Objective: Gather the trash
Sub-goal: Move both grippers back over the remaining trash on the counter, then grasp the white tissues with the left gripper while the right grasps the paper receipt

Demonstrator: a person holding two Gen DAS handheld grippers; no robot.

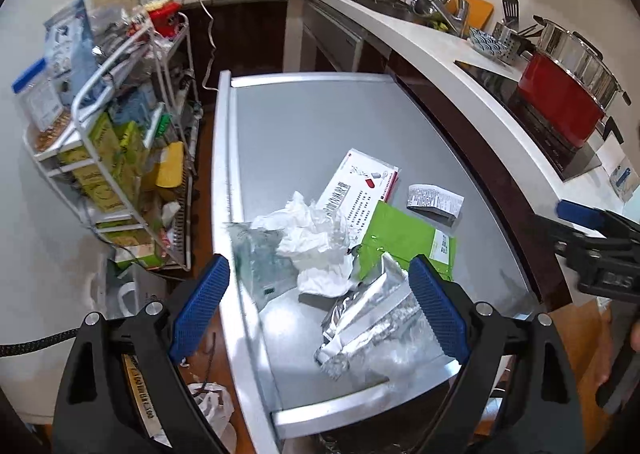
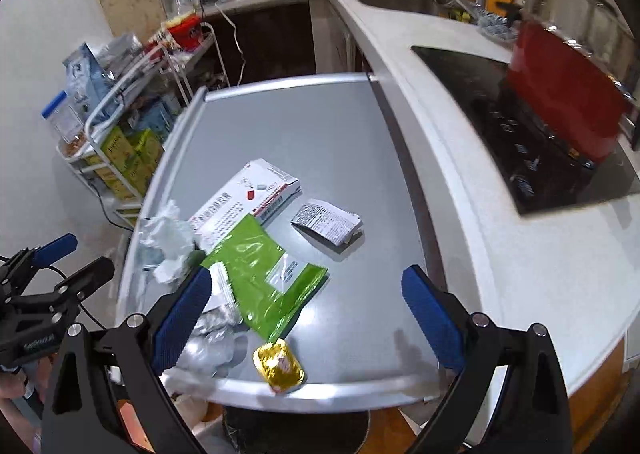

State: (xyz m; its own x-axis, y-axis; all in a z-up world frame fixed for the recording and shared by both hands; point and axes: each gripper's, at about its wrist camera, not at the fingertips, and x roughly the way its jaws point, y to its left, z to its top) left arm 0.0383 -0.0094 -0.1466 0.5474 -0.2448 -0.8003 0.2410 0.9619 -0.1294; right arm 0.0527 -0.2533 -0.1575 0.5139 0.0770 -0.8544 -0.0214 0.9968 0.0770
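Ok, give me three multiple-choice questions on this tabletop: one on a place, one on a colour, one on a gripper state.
1. Where is the gold packet?
A. near the table's front edge
B. on the stove
C. on the rack

2. What colour is the pouch beside the receipt?
A. red
B. green
C. blue

3. How is the right gripper?
A. shut on the pouch
B. shut on the tissue
C. open, holding nothing

Answers: A, it lies by the front rim; B, shiny green film; C, blue pads stand wide apart with nothing pressed.

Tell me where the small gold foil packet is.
In the right wrist view, the small gold foil packet lies at the near edge of the grey metal table, just below the green plastic pouch.
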